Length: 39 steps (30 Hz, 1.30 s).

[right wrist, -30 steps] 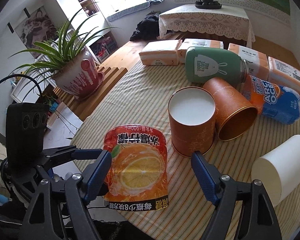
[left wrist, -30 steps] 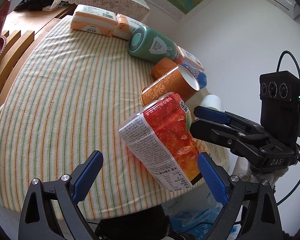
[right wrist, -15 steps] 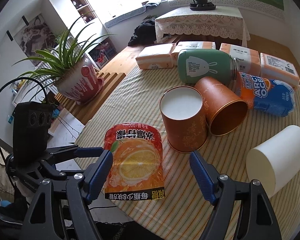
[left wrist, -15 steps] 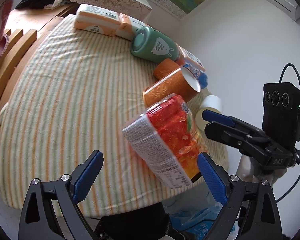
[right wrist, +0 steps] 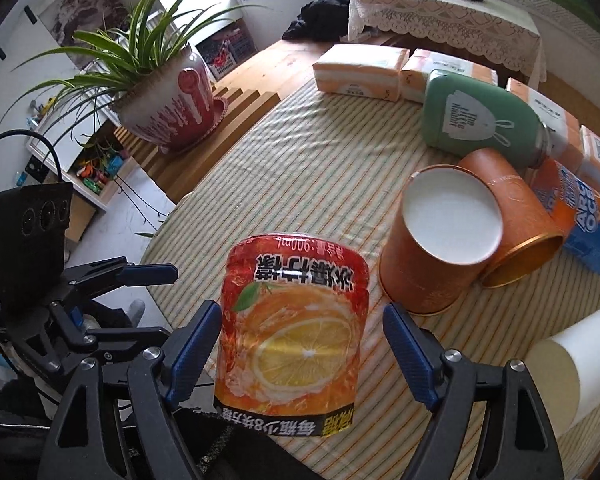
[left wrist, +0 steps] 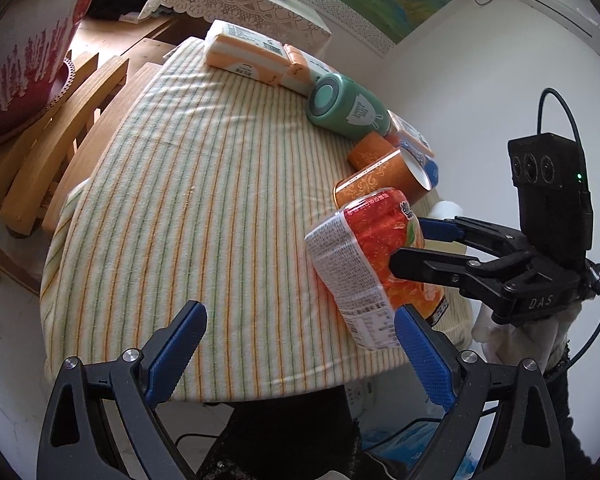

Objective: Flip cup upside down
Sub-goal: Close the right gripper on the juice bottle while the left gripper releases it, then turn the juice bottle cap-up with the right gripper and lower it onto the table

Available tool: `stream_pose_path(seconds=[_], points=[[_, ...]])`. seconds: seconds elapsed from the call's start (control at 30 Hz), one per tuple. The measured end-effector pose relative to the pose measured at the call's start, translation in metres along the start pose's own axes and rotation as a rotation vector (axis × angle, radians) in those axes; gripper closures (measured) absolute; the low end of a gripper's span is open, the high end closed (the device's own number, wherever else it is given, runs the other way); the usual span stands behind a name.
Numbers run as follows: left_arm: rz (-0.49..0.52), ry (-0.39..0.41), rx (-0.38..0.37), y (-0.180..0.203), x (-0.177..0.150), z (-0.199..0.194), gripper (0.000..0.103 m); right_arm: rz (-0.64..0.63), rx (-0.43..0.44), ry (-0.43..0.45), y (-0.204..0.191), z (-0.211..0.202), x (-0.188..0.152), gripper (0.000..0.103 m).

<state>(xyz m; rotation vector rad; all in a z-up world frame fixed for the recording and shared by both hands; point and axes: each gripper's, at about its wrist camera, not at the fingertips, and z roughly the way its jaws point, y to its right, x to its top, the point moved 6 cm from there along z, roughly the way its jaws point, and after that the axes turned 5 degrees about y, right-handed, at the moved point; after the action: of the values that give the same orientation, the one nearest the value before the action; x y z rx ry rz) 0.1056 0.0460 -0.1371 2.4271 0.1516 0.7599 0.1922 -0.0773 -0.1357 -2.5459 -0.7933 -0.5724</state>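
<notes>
- Apparently the job is finished: the orange cup (right wrist: pixel 432 256) stands mouth-down on the striped desk (right wrist: pixel 320 152), white base up, ahead and to the right of the right tool (right wrist: pixel 302 312).
- The right tool's jaws have just been opening. A juice bottle (right wrist: pixel 292 360) stands between them, and the right pad is clear of it. The left pad is just beside it, so I judge no grip.
- The left tool (left wrist: pixel 300 312) is spread wide and holds nothing.
- Risk: the bottle stands close to the desk's edge, so a sideways drag as the right tool pulls away could tip it off.
- Risk: the cup touches a second cup (right wrist: pixel 512 216) lying on its side beyond it. A forward sweep could bump either one and topple the flipped cup.
</notes>
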Motion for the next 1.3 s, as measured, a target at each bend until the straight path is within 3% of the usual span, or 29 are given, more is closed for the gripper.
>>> stream_pose_path(seconds=[0.13, 0.4, 0.5, 0.73, 0.93, 1.07, 1.2, 1.3], points=[[-0.01, -0.002, -0.003, -0.004, 0.0, 0.0, 0.006, 0.017, 0.017, -0.057, -0.003, 0.011, 0.003, 0.023], [-0.025, -0.009, -0.015, -0.009, -0.002, 0.003, 0.006, 0.044, 0.022, -0.037, -0.004, 0.012, 0.002, 0.022], [-0.022, -0.012, -0.019, -0.008, -0.003, 0.005, 0.006, 0.064, 0.016, 0.012, -0.001, 0.005, -0.004, 0.023], [-0.006, -0.022, -0.034, 0.003, -0.005, 0.009, 0.007, 0.127, 0.012, 0.238, 0.009, -0.036, -0.035, 0.023], [0.043, -0.011, -0.036, 0.025, -0.006, 0.012, 0.006, 0.198, -0.144, 0.46, 0.036, -0.078, -0.061, 0.023], [0.096, 0.013, -0.002, 0.038, -0.007, 0.012, 0.006, 0.162, -0.337, 0.61, 0.044, -0.098, -0.071, 0.023], [0.161, 0.051, 0.06, 0.049, -0.007, 0.012, 0.006, 0.114, -0.437, 0.696, 0.044, -0.098, -0.07, 0.023], [0.22, 0.092, 0.125, 0.057, -0.007, 0.01, 0.006, 0.111, -0.452, 0.719, 0.048, -0.091, -0.07, 0.023]])
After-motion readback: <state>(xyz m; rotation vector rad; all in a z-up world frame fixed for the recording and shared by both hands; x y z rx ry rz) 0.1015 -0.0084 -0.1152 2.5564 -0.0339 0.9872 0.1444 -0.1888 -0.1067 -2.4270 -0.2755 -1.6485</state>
